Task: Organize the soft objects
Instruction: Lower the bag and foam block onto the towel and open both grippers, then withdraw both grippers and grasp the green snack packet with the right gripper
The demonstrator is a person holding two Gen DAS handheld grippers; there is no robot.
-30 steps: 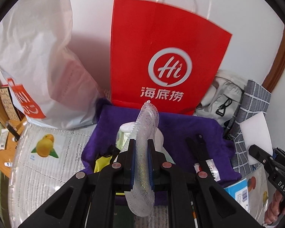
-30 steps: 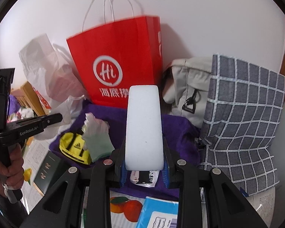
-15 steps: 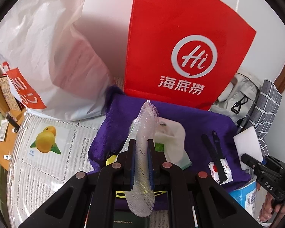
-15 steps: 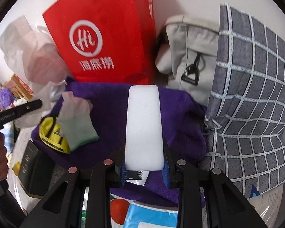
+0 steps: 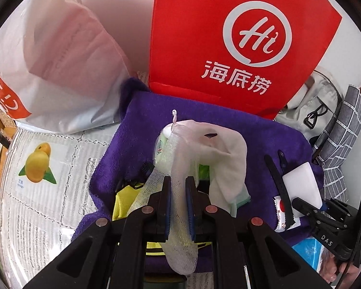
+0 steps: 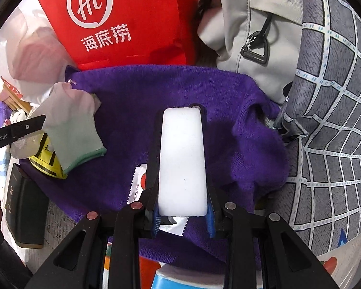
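My left gripper [image 5: 178,180] is shut on a white mesh net [image 5: 180,216], which stands up between the pads and hangs out below them. Under it, a purple towel [image 5: 228,130] carries a pale glove [image 5: 226,161] and a yellow pouch [image 5: 124,200]. My right gripper [image 6: 181,113] is shut on a white sponge block [image 6: 183,161], held low over the same purple towel [image 6: 156,91]. In the right wrist view the glove [image 6: 69,125] and yellow pouch [image 6: 45,159] lie at the left. A small sachet [image 6: 138,183] lies beneath the sponge.
A red paper bag [image 5: 240,36] and a white plastic bag [image 5: 60,60] stand behind the towel. A beige bag [image 6: 252,24] and a grey checked cushion [image 6: 325,120] crowd the right side. A dark box [image 6: 24,204] sits at the left front.
Both grippers have sunk toward the purple towel, which now looms larger. The net tip now overlaps the glove. Both grips are unchanged.
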